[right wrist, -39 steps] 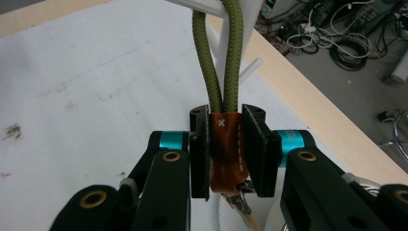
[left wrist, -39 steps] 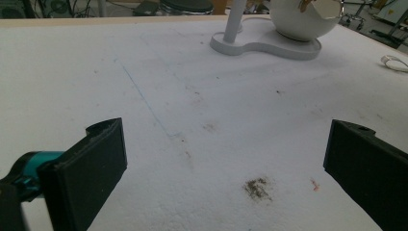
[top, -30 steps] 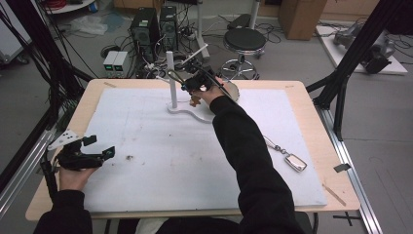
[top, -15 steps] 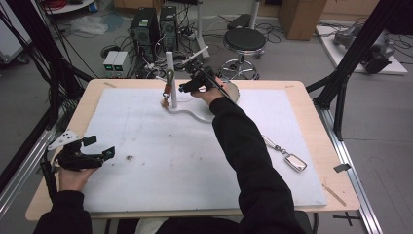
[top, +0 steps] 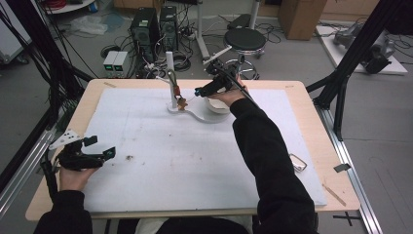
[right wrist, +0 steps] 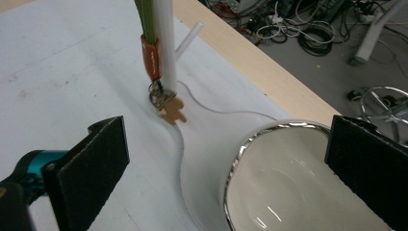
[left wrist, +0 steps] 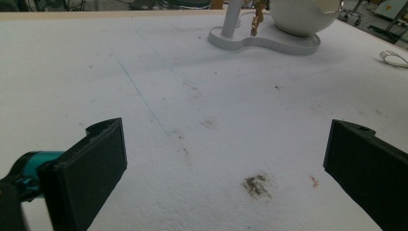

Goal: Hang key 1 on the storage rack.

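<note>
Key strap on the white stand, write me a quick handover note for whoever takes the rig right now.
Right gripper: jaws have just opened, nothing between them, over the white bowl beside the stand.
Left gripper: open, empty, at the near left of the table.
Done: green strap with orange tab and small key charm hangs from the stand.
Left: a second keychain lies at the right of the mat, perhaps next.

White foam-covered table (top: 146,146); white post stand (top: 171,78) with hanging brown keychain (top: 179,97); white bowl (top: 216,105); right gripper (top: 203,90) beside it, jaws just opened, empty; left gripper (top: 100,148) near-left, jaws apart.
</note>
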Tool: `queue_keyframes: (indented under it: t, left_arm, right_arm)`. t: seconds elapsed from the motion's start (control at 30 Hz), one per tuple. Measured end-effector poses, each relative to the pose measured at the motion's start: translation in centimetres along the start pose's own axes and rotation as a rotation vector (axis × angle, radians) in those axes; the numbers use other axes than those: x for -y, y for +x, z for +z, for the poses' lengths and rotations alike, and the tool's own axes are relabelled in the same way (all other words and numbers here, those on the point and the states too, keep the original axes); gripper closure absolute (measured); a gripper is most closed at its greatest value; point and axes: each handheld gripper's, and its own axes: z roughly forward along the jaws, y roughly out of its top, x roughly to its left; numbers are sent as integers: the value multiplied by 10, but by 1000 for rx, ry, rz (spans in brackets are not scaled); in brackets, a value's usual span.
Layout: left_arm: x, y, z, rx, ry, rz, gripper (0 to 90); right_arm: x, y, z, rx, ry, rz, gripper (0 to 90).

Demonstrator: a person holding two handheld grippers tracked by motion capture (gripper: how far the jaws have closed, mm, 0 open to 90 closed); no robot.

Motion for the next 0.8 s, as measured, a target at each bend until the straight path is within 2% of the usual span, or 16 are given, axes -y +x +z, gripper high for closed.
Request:
queue_keyframes:
  t: [0.07,0.17,0.3,0.37,0.47,0.57,0.8]
  left_arm:
    - [0,0,0,1,3,1,18]
    - [0,0,0,1,2,2,18]
    - [0,0,0,1,1,2,17]
    - [0,0,0,1,1,2,18]
    - [0,0,0,0,0,-1,18]
    - [0,0,0,1,-1,0,18]
    - [0,1,0,0,3,1,18]
  right_arm:
    - [3,-2,-5,21,-1,-6,5]
    - [13,-6,-12,7,-31,4,5]
    - [26,-9,-18,8,-21,14,5]
    - [34,-10,-22,1,-43,22,5]
    - [43,-12,-27,-2,-39,36,5]
    - [56,-13,-31,-6,-61,44,5]
    - [82,-16,-39,-9,-60,75,5]
